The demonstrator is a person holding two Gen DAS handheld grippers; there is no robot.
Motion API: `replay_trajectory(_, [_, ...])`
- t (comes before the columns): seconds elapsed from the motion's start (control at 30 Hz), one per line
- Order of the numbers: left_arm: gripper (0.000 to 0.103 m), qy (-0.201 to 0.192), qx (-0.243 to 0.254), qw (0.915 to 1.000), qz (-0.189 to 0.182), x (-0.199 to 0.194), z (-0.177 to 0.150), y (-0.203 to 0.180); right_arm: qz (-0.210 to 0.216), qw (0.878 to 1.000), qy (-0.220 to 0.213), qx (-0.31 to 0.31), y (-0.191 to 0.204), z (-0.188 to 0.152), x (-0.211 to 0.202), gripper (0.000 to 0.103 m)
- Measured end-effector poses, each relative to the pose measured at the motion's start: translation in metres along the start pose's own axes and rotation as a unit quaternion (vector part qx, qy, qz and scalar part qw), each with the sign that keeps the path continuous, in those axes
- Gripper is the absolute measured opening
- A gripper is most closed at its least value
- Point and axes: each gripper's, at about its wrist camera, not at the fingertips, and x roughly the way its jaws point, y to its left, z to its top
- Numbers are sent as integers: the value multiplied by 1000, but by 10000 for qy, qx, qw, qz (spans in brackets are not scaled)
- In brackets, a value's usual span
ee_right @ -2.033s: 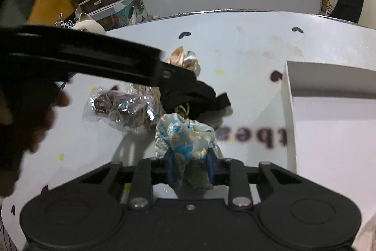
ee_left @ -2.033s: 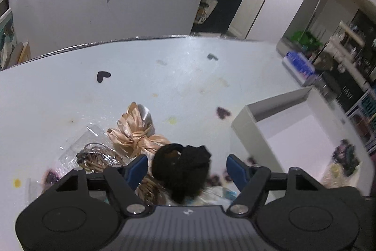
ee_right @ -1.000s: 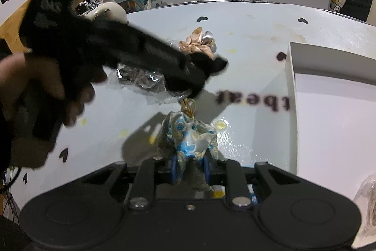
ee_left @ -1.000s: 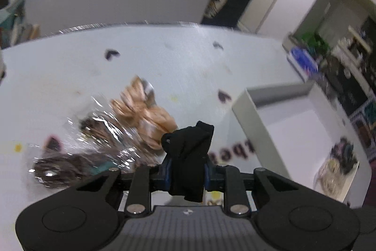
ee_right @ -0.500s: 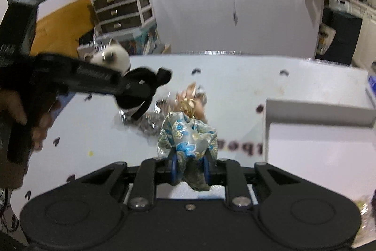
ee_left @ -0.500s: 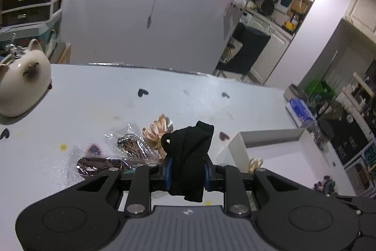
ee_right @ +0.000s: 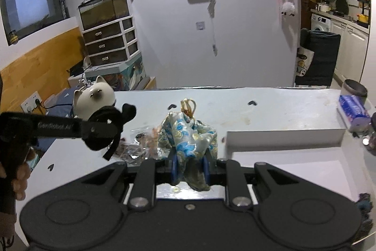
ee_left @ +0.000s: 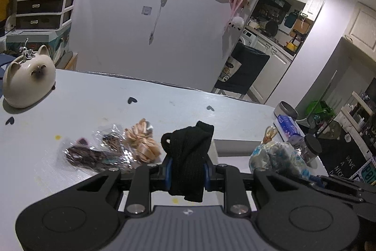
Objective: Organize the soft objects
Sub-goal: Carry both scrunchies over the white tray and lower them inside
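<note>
My left tongs [ee_left: 187,169] pinch a black knit band [ee_left: 189,157] above the table [ee_left: 94,105], left of the white box [ee_right: 284,135]. My right tongs [ee_right: 189,167] clamp a blue floral satin pouch [ee_right: 188,135] just beside that box.

Black knit band [ee_left: 188,157] hangs pinched, lifted; blue floral satin pouch [ee_right: 190,135] same; peach scrunchie [ee_left: 142,142] lies on surface [ee_left: 94,100].

Matt black knit cloth [ee_left: 188,157], glossy brocade pouch [ee_right: 190,135], crinkly clear plastic bags [ee_left: 94,152].
</note>
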Motion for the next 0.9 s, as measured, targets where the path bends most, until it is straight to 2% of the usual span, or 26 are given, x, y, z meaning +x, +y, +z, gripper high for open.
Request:
replay_trajectory(0.43, [26,-6,-52,10000,-48,15,-24,-93,-1,9999,-135,-10,-91,4,-40,22])
replay_trajectory(0.73, [26,544,-173,9983,-153,57,-52,-141,-91,9999,-38,60,-150,-3,-48,22])
replay_trajectory(0.9, [26,694,-170,9973,-182,78,-59,-163,-228,9996,40,148,-182,-8,-49,22])
